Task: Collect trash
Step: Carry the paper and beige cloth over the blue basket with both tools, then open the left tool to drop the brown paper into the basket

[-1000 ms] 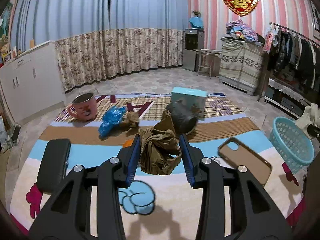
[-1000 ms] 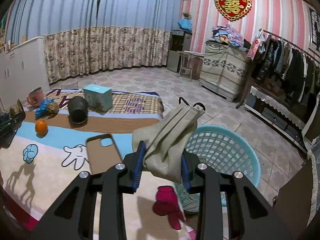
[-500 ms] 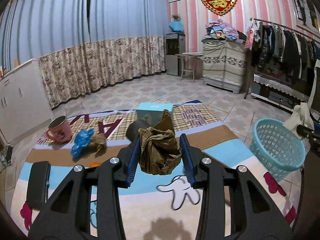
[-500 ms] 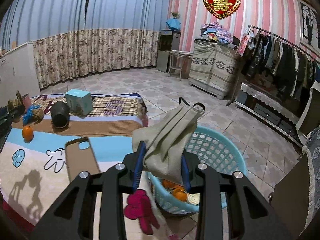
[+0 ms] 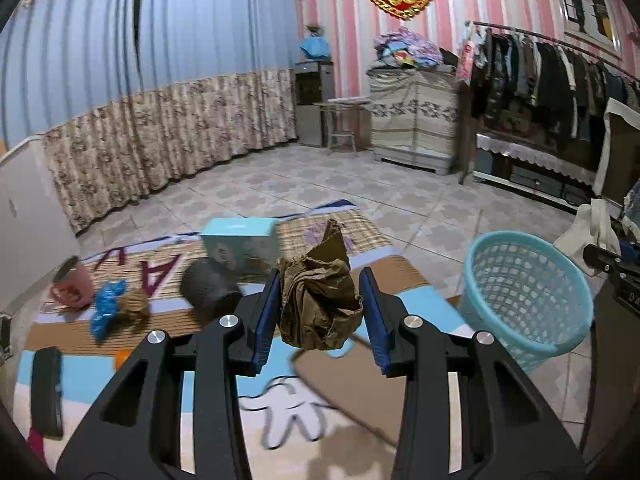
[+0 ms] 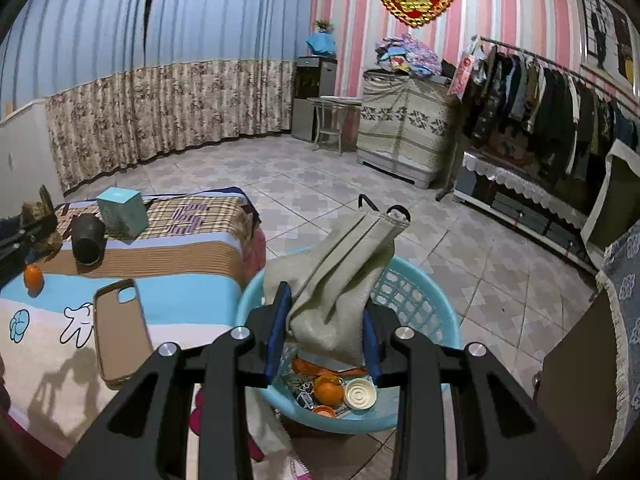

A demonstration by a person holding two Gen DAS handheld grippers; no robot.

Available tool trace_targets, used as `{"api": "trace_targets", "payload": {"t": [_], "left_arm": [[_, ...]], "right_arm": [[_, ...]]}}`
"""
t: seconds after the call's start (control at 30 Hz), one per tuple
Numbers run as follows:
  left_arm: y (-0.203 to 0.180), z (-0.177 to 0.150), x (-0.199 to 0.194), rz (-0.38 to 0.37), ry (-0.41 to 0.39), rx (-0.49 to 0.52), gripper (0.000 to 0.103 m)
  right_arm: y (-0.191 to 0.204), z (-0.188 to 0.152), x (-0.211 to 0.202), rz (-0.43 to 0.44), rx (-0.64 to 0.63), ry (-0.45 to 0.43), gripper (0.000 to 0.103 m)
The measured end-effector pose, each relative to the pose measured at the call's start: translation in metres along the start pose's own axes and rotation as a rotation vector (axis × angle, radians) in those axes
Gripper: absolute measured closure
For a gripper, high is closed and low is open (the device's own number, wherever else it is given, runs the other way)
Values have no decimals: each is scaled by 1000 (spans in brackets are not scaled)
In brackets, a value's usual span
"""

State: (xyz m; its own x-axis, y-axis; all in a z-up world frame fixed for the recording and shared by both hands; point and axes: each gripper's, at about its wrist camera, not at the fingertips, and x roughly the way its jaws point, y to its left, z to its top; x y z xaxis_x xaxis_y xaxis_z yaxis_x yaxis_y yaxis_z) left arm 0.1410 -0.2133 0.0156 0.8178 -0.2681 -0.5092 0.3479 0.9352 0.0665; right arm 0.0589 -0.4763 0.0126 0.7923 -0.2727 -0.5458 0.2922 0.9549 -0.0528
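Observation:
My left gripper (image 5: 318, 316) is shut on a crumpled brown paper wad (image 5: 318, 304), held up above the cartoon-print bed cover (image 5: 200, 404). My right gripper (image 6: 324, 332) is shut on a folded beige face mask (image 6: 336, 276) with black ear loops. It hangs over the light blue plastic basket (image 6: 420, 300), which holds orange peel, a white lid and wrappers. That blue basket (image 5: 528, 292) stands on the floor at the right in the left wrist view. Behind it the right gripper (image 5: 608, 260) shows with the pale mask.
On the bed lie a tan phone case (image 6: 120, 328), a dark cylinder (image 6: 88, 238), a teal box (image 6: 122, 206), an orange (image 6: 33, 278), a pink mug (image 5: 72, 286), a blue wrapper (image 5: 106, 310) and a black case (image 5: 46, 392). A clothes rack (image 6: 560, 112) lines the right wall.
Both grippers swung to the right with their loads. The basket has come under the right gripper and its contents now show. The left gripper rose away from the bed.

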Motion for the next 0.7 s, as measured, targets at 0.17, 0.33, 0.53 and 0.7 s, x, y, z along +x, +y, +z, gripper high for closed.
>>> {"api": "trace_targets", "payload": {"t": [0.17, 0.33, 0.53, 0.7], "left_arm": [[-32, 2, 22, -72, 37, 11, 65], [-62, 1, 44, -140, 75, 24, 65], [-97, 8, 58, -205, 83, 41, 65], [-134, 14, 73, -263, 101, 68, 65]], "right_arm": [[-21, -3, 7, -12, 26, 19, 70], [-43, -12, 19, -27, 59, 45, 70], [-69, -12, 29, -41, 109, 48, 70], [-75, -10, 38, -45, 123, 50, 70]]}}
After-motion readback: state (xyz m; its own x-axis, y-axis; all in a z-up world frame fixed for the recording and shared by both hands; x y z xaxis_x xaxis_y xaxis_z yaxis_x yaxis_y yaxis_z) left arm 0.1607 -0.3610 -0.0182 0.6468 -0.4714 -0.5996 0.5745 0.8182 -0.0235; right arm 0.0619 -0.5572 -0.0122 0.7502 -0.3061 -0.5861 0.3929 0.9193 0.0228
